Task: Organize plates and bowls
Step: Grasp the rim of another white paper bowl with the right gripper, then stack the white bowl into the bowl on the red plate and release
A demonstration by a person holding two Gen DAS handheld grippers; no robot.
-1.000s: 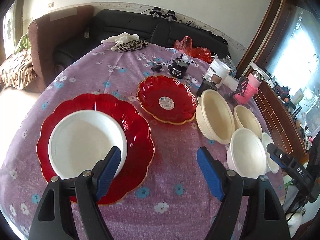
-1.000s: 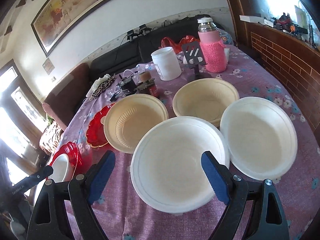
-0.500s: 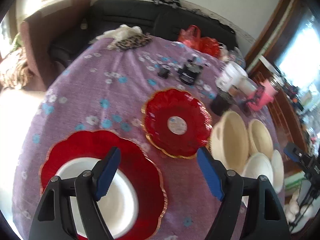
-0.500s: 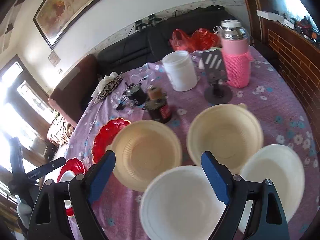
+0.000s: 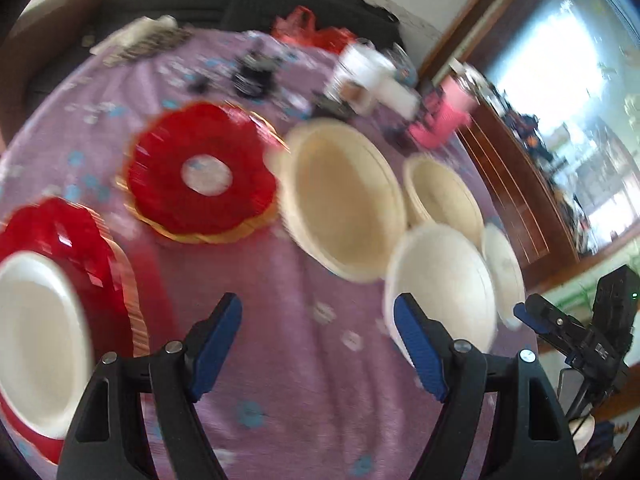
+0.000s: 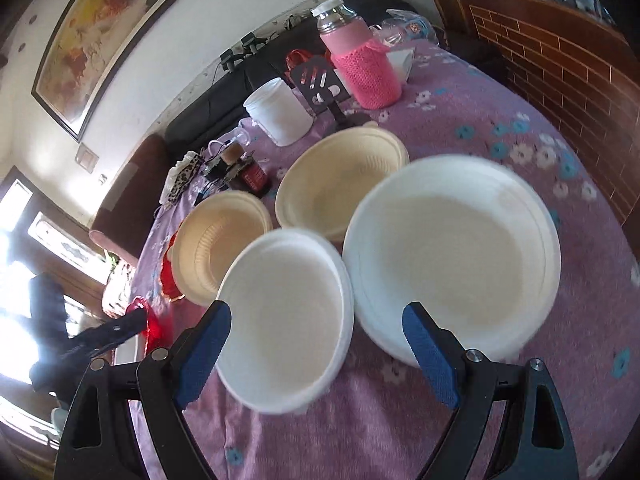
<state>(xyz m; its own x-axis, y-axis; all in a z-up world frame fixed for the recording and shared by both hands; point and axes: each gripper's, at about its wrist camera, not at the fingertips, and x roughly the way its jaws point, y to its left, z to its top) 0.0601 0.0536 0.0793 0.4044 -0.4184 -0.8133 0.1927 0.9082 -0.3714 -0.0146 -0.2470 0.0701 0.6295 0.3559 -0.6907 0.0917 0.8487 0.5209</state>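
We look out over a round table [image 6: 500, 128] under a purple flowered cloth, with a dark sofa [image 6: 224, 104] behind it, a framed painting [image 6: 108, 40] on the pale wall, a brick-patterned wooden panel [image 6: 560, 64] to one side, and a bright window [image 5: 580, 120] in the left wrist view, which is blurred.

On the cloth, the biggest piece is a large red scalloped plate [image 5: 72, 236] at the left edge, carrying a white bowl [image 5: 36, 344]. Next comes a smaller red plate [image 5: 200, 176], then a large cream bowl [image 5: 340, 208] beside it and a second cream bowl [image 6: 340, 180] further along. Two white bowls sit nearest us: the wider white bowl [image 6: 452, 256] touching or just beside the smaller white bowl [image 6: 284, 320].

Behind them stand a pink-sleeved flask [image 6: 360, 64] and a white tub [image 6: 280, 112].

Our left gripper [image 5: 318, 344] hangs with its jaws apart and empty over bare cloth, between the large red plate and the white bowls. Our right gripper [image 6: 316, 354] is likewise spread wide and empty, with the smaller white bowl lying between its blue pads [image 6: 202, 354] from our view, whether touching we cannot tell.
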